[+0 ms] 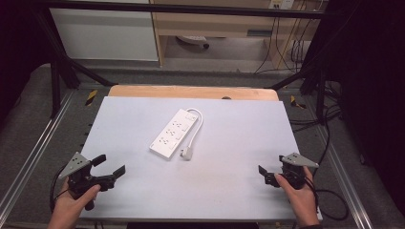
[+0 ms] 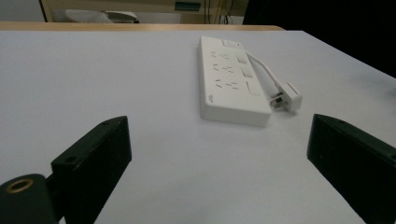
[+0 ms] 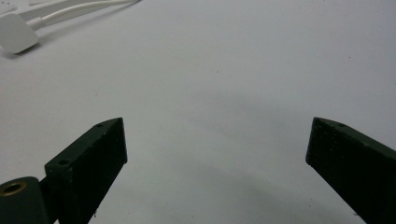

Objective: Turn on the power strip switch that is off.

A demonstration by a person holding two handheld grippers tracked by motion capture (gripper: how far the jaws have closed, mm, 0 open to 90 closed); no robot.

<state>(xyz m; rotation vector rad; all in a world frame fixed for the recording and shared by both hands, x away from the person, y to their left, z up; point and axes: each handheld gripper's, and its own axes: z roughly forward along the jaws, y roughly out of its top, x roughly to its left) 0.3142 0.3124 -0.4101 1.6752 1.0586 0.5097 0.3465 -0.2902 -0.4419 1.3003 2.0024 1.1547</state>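
Lying across the wooden desk, the white board (image 1: 143, 191) is the biggest thing here, and it carries everything else. Near its middle, a little toward the far edge, lies the white strip (image 1: 172, 133), flat, with its sockets facing up, placed at a slant. Its cord (image 1: 197, 125) leaves the far end, makes a loop and comes back along the strip's right side. The cord ends in the plug (image 1: 187, 153), which rests on the board just beside the near end of the strip. The left gripper (image 1: 111, 164) is held by a hand at the near left corner, jaws spread wide with nothing between them, well apart from the strip. The right gripper (image 1: 266, 174) is at the near right edge, jaws also wide and empty
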